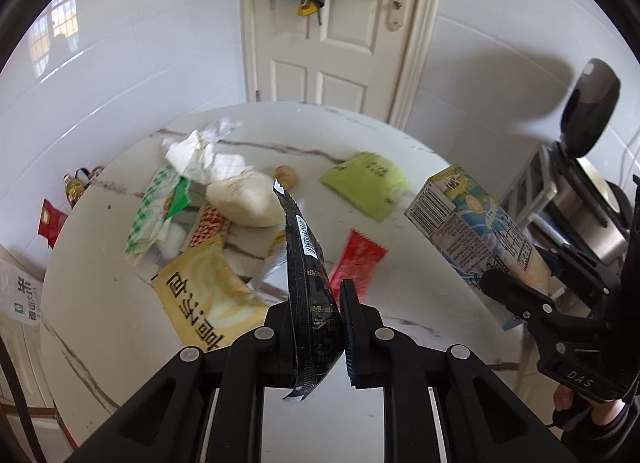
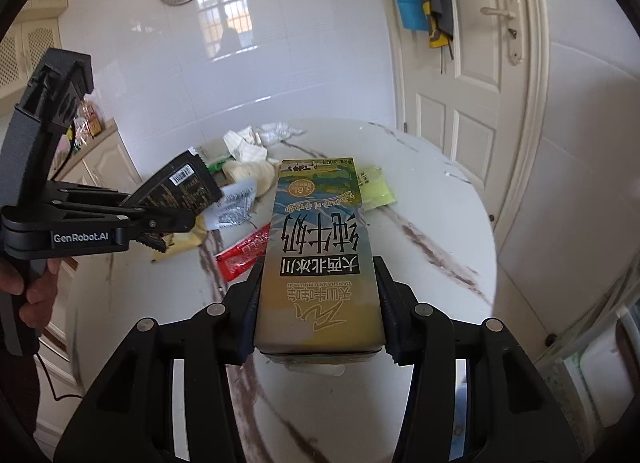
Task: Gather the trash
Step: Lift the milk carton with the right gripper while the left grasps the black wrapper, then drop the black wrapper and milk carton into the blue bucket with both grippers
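Two grippers, each loaded: left gripper with jaws pinching one black wrapper held edge-on above the near part of the tabletop, right gripper with jaws clamped on the two long sides of one milk carton, raised off the marble (print upside down to the camera). Round white tabletop with dark veins, rim curving close to the white door at the far side and to the tiled wall on the left. Still lying on the marble: one red wrapper just beyond the left jaws, one green packet well apart toward the far right, one yellow bag near left, one green-checked wrapper, one red-and-white checked packet, one pale lump in the middle, one small brown round thing behind it, a crumpled white paper at the far left (count of pieces unclear). Litter bunched on the left half; bare marble along the near rim and across the right side between green packet and carton.
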Demonstrator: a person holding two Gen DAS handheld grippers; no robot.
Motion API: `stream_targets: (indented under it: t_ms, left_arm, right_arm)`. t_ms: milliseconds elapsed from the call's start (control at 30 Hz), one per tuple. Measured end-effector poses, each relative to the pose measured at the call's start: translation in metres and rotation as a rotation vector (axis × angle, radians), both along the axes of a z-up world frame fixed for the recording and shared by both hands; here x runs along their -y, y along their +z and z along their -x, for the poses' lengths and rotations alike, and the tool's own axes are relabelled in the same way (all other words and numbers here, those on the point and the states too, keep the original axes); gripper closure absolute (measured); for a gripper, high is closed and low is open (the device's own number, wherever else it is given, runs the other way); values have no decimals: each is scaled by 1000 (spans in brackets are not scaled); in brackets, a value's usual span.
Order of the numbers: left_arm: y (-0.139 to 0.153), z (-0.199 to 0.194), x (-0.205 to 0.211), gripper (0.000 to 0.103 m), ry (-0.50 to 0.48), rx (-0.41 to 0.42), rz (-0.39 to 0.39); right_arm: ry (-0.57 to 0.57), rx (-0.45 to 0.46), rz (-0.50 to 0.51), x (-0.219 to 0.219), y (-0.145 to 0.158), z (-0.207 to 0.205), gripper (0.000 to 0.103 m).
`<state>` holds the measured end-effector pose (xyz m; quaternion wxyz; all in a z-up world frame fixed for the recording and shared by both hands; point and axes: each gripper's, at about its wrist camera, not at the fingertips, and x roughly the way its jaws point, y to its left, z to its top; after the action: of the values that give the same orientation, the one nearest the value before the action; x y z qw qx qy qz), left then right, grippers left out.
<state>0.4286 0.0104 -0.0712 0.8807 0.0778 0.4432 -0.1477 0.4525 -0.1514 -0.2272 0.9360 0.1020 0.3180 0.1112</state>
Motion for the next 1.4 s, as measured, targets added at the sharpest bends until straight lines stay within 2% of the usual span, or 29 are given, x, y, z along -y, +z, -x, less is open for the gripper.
stream_targets:
  t_ms: [167,267,500,700,1000,1067,1100,1133,1233,1300,1400]
  left_arm:
    - [15,18,41,90,-78,31,3]
    - [15,32,79,90,-152,32,22]
    - [-20,60,181,90,-341,-62,25]
    - [-62,70,254,90,-462,-162,-21]
    - [-142,29,300,90,-478,-292,-130]
    - [-155,20,304,90,-470,-314,-142]
    - [-162,18,305,90,-466,-318,-149]
    - [-166,15,305,90,-465,-323,-155]
    - [-181,3,324,90,-468,-338,-165]
    - [-189,-2,332,89,-471,-339,-170]
    - [-193,-2,339,85,-488,-342,-168]
  right_arm:
    - [-86,34,-39,26,13,47,57]
    - [-157,33,-56,50,11,79,57]
    - [-339,-35,-84,115,-18,145,57]
    - [-441,-97,-114,157,-43,183,57]
    - [-488,-184,-166,199,-97,171,57]
    - [-486,-189,-180,205,-109,163,56]
    - [-491,-191,-190,208,-115,159,53]
    - [-499,-202,-193,209,-119,155,48]
    - [-519,-212,-197,216,-127,150,47]
    - [-537,-224,-192,220,-130,150,41]
    - [-551,-241,-189,224,-132,153,40]
